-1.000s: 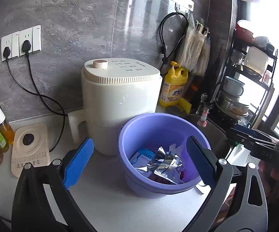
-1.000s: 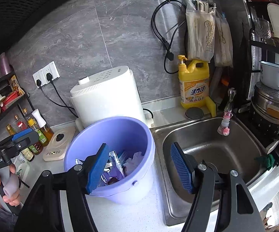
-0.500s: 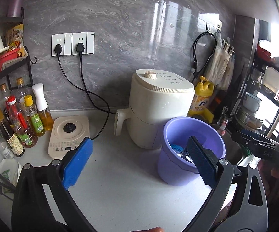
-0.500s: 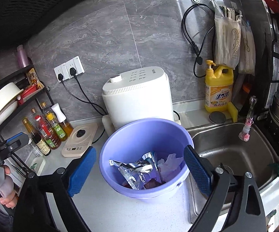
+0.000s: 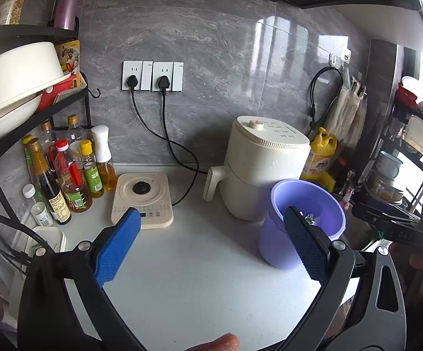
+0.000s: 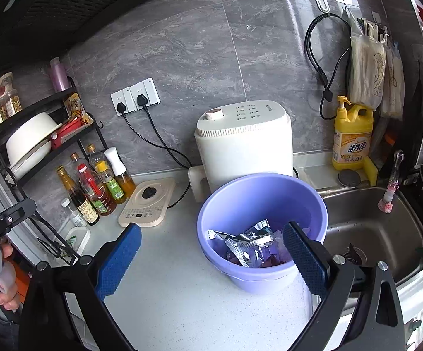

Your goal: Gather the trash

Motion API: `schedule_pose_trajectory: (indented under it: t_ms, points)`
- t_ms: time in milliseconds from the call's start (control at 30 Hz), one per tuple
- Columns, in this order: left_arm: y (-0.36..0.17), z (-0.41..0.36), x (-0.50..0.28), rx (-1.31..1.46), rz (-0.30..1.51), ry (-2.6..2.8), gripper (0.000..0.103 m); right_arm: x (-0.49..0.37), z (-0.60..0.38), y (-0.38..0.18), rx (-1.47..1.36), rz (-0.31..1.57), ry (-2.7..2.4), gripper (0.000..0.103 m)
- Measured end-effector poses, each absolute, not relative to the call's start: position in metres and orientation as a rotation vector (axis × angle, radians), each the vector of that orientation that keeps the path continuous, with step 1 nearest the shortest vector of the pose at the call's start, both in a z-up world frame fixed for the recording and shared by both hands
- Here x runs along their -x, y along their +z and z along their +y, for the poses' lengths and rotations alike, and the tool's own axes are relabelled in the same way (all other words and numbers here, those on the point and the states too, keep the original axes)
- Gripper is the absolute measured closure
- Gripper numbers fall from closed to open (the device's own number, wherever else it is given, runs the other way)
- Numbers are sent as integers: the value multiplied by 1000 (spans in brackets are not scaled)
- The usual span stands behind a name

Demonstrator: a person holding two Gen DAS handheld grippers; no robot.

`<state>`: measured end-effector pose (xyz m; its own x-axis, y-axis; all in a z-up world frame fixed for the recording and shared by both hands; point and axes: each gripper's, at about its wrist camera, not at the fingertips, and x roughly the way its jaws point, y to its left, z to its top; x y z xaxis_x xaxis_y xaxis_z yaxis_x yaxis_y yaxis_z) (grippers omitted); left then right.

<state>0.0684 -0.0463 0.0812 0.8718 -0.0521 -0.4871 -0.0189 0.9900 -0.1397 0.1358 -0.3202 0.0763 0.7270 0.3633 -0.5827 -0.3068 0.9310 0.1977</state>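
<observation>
Right wrist view: both tongs, left gripper (image 5: pixel 211 247) and right gripper (image 6: pixel 211 256), empty, spread apart, backed off the bucket (image 6: pixel 262 204) holding wrappers (image 6: pixel 248 244); collection looks finished.

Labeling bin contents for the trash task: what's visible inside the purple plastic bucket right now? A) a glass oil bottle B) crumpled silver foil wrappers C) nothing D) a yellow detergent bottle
B: the right wrist view shows crumpled silver foil wrappers lying in the round purple plastic bucket, which stands on the counter beside the steel sink.
</observation>
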Motion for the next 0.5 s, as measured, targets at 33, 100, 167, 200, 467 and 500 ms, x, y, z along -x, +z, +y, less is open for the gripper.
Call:
schedule_pose_trajectory:
  t_ms: [33,100,167,200,467,500]
  points:
    - [82,-44,-64,144,512,-17,6,-132,-318,77,-86,661,375,8]
    - [83,-41,-54,147,508,-13,6,-129,-316,78,-83,662,382,8]
    - [85,-39,-44,146,504,-2,6,-122,-313,80,-78,661,395,8]
    - [85,-38,-39,144,503,3,6,-119,-311,80,-76,659,400,8]
    - [92,-31,-3,150,457,9,6,-92,-301,73,-72,657,428,8]
    - [93,-30,1,152,450,11,6,-89,-301,72,-72,657,431,8]
